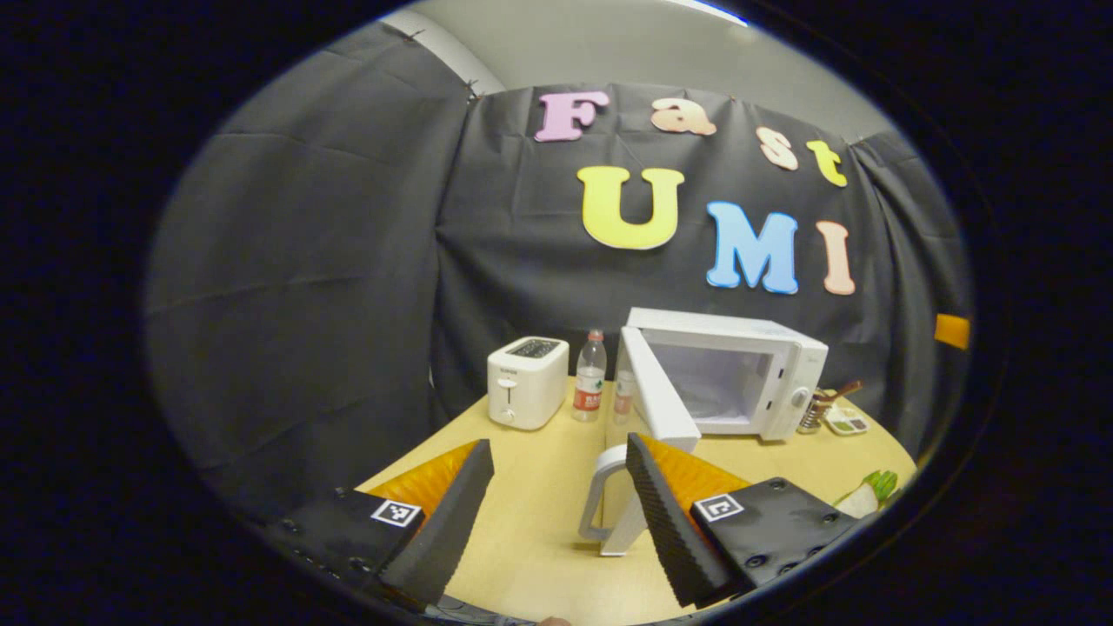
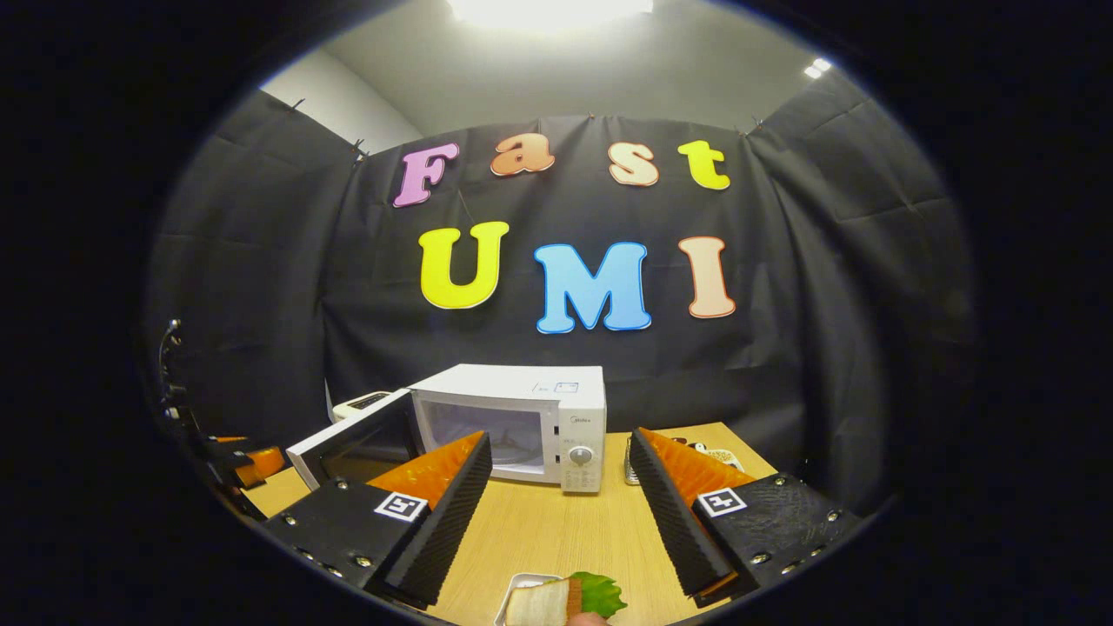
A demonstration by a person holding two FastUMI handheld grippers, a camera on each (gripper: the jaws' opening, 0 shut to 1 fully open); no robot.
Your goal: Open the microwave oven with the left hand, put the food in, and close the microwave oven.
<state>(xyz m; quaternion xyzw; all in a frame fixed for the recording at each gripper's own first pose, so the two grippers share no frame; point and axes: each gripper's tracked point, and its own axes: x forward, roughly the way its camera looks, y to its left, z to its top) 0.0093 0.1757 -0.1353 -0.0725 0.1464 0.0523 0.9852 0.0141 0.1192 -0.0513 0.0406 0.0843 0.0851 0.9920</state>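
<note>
The white microwave (image 1: 765,365) stands at the back of the wooden table with its door (image 1: 658,396) swung open to the left, and its cavity looks empty. My left gripper (image 1: 556,513) is open, well short of the door, with nothing between its fingers. In the right gripper view the microwave (image 2: 556,417) faces me with its door (image 2: 352,448) open. My right gripper (image 2: 565,513) is open above the table. Just below it lies the food (image 2: 556,600), a sandwich with lettuce on a small white dish. The food (image 1: 865,497) also shows at the right edge of the left gripper view.
A white toaster (image 1: 528,381) and a water bottle (image 1: 590,376) stand left of the microwave. A white jug (image 1: 609,509) sits close in front of my left gripper's right finger. A metal cup (image 1: 816,410) and a small tray (image 1: 845,422) are right of the microwave.
</note>
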